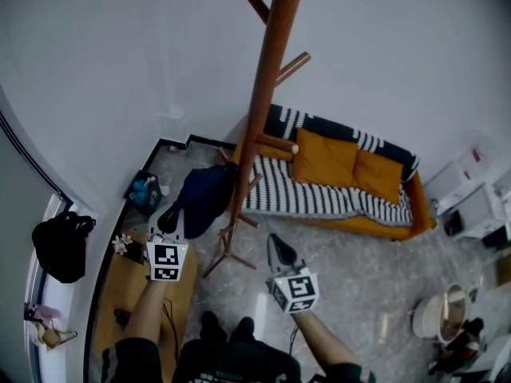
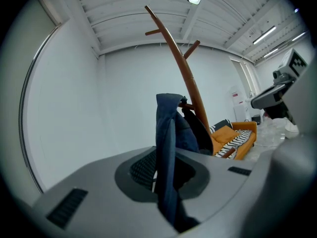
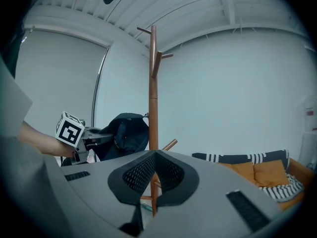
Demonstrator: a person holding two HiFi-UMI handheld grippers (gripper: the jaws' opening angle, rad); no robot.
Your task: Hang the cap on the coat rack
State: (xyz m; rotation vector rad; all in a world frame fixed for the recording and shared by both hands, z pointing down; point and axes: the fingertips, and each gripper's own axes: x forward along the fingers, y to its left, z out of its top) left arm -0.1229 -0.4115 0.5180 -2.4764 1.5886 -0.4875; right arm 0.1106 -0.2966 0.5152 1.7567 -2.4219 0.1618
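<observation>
A dark blue cap [image 1: 204,198] hangs from my left gripper [image 1: 172,220], which is shut on its edge. In the left gripper view the blue fabric [image 2: 168,143] stands pinched between the jaws of the left gripper [image 2: 166,170]. The wooden coat rack [image 1: 267,94] rises just right of the cap, and a low peg [image 1: 275,144] sticks out beside it. The cap is close to the pole; I cannot tell whether they touch. My right gripper [image 1: 275,242] is shut and empty, right of the rack's feet. From the right gripper [image 3: 154,155] I see the pole [image 3: 153,108] and the cap [image 3: 126,135].
An orange sofa [image 1: 375,226] with cushions and a striped blanket stands behind the rack. A black bag [image 1: 62,246] hangs at the left wall. A wooden table [image 1: 128,294] is under my left arm. White boxes [image 1: 471,202] and a bucket [image 1: 439,316] stand at the right.
</observation>
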